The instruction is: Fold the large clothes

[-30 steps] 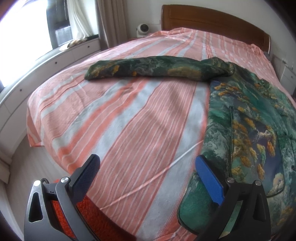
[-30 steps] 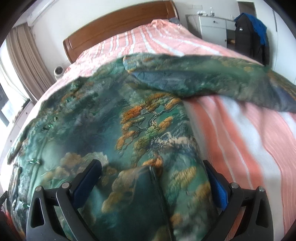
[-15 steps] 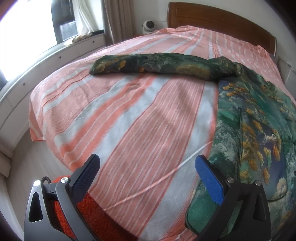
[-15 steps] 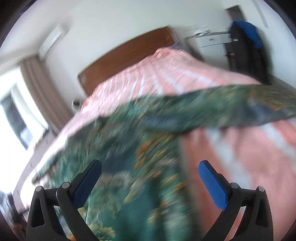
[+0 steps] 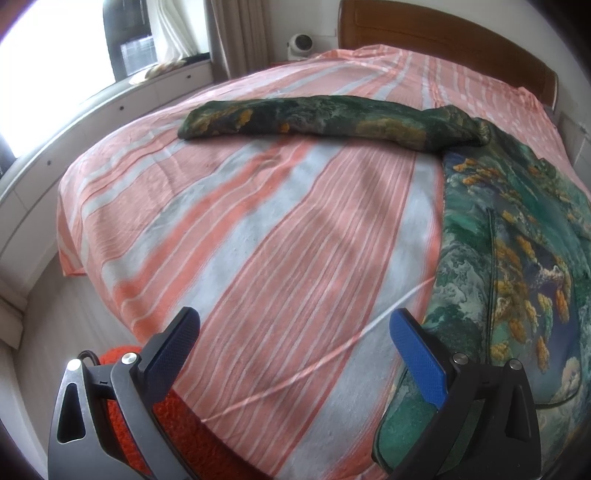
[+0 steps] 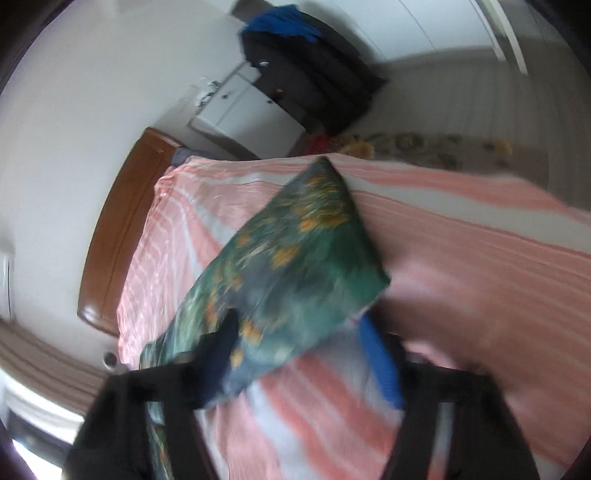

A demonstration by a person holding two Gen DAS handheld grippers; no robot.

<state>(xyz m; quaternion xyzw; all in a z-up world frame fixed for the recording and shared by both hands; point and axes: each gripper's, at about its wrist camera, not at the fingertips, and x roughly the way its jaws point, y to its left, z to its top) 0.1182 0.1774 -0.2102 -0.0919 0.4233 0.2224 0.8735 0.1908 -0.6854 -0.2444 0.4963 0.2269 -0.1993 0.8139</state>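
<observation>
Above the striped bed (image 5: pixel 280 236), left tongs (image 5: pixel 295 343) released, right tongs (image 6: pixel 299 354) (blurred, rolled sideways) closing around the garment's sleeve (image 6: pixel 295 258).

A home bedroom is shown: a bed (image 5: pixel 258 229) spread with a striped pink sheet, a wooden headboard (image 5: pixel 443 40) set against the wall, curtains (image 5: pixel 236 33) hung beside a bright window (image 5: pixel 55 55), and dark clothes (image 6: pixel 314 74) draped by a white cabinet (image 6: pixel 240 110).
</observation>
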